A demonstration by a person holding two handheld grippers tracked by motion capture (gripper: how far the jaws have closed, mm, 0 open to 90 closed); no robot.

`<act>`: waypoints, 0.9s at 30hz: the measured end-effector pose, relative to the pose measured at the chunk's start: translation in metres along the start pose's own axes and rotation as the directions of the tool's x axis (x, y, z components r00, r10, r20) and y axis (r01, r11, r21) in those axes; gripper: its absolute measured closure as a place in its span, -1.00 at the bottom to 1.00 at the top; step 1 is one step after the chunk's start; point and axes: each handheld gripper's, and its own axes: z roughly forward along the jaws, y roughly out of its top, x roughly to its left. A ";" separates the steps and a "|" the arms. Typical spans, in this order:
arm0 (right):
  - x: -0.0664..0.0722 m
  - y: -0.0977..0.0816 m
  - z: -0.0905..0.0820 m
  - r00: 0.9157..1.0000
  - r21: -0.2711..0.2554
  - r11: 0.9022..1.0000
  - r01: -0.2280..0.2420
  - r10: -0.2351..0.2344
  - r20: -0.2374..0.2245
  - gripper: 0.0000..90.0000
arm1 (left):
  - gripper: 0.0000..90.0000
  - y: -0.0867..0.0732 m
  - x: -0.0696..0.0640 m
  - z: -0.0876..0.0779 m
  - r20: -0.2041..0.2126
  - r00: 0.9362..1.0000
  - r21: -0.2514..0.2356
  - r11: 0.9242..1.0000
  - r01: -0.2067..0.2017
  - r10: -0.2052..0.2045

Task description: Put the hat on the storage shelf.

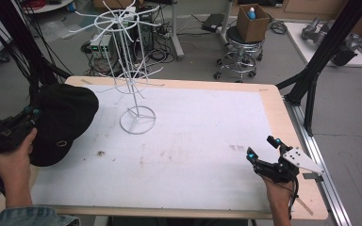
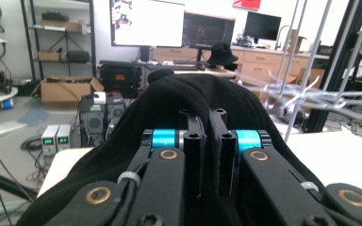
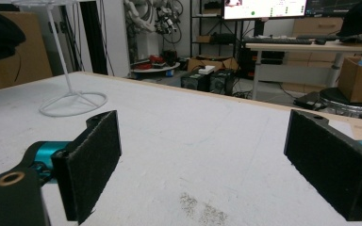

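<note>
- The left gripper (image 1: pixel 30 113) was clamped on a black cap (image 1: pixel 66 120); in the left gripper view its two jaws stood almost together with a fold of the dark fabric pinched between them.
- The cap hung at the left edge of the table (image 1: pixel 273 113), its crown bulging toward the white wire rack (image 1: pixel 132 70) and its lower part over the white mat (image 1: pixel 193 141). Whether it touched the mat I could not tell.
- The right gripper (image 1: pixel 263 148) sat low near the table's right front corner, its jaws spread wide with nothing between the pads (bare mat showed through the gap in the right gripper view).
- Handling, as a judgement: the cap looked soft and light, a cloth that would sag and fold rather than keep its shape. It would not break, and the fuzzy pads should hold it without slipping.
- A pinch on the fabric edge, as here, seemed sound; gripping the stiffer brim or the band would give more control when aiming it at a thin wire arm.
- The rack looked light on its ring base, so a dragging cap could probably tip or slide it.
- Containers: a cardboard box (image 1: pixel 252 21) stood on a stool (image 1: pixel 239 52) beyond the table, with a bottle (image 1: pixel 251 12) with a blue cap poking out of it. No container stood on the table.
</note>
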 end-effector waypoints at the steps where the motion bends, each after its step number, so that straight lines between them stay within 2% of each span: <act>1: -0.001 0.000 0.000 1.000 -0.004 1.000 0.003 -0.003 0.001 -0.76 | 0.91 0.005 0.001 -0.002 -0.002 1.000 -0.007 1.000 -0.003 0.003; 3: -0.002 0.000 -0.002 1.000 -0.009 1.000 -0.013 0.013 0.007 -0.76 | 0.91 0.014 0.005 -0.003 0.010 1.000 -0.015 1.000 -0.014 0.014; 6: -0.003 0.000 -0.002 1.000 -0.011 1.000 -0.012 0.012 0.009 -0.76 | 0.91 0.028 0.010 -0.006 0.011 0.999 -0.021 0.999 -0.042 0.043; 9: -0.002 0.000 -0.002 1.000 -0.008 1.000 -0.009 0.009 0.008 -0.76 | 0.91 0.053 0.016 -0.010 0.030 0.996 -0.039 0.996 -0.080 0.081; 10: -0.002 0.000 -0.002 1.000 -0.008 1.000 -0.009 0.009 0.008 -0.76 | 0.91 0.053 0.016 -0.010 0.030 0.996 -0.039 0.996 -0.080 0.081; 13: -0.001 0.001 -0.003 1.000 -0.008 1.000 -0.009 0.009 0.011 -0.76 | 0.91 0.076 0.020 -0.014 0.042 0.992 -0.053 0.992 -0.113 0.115; 14: -0.001 0.001 -0.003 1.000 -0.008 1.000 -0.009 0.009 0.011 -0.76 | 0.91 0.081 0.021 -0.014 0.044 0.992 -0.063 0.991 -0.115 0.117; 15: -0.001 0.001 -0.004 1.000 -0.006 1.000 -0.005 0.005 0.011 -0.76 | 0.91 0.095 0.024 -0.016 0.058 0.991 -0.080 0.990 -0.117 0.122; 16: -0.001 0.001 -0.004 1.000 -0.006 1.000 -0.005 0.005 0.011 -0.76 | 0.91 0.095 0.024 -0.016 0.058 0.991 -0.080 0.990 -0.117 0.122; 20: -0.001 0.000 -0.006 1.000 -0.011 1.000 -0.002 0.002 0.017 -0.76 | 0.91 0.121 0.028 -0.018 0.070 0.987 -0.106 0.985 -0.140 0.148; 27: -0.003 -0.001 -0.011 1.000 -0.002 1.000 -0.006 0.006 0.020 -0.76 | 0.91 0.151 0.032 -0.017 0.085 0.981 -0.141 0.977 -0.163 0.176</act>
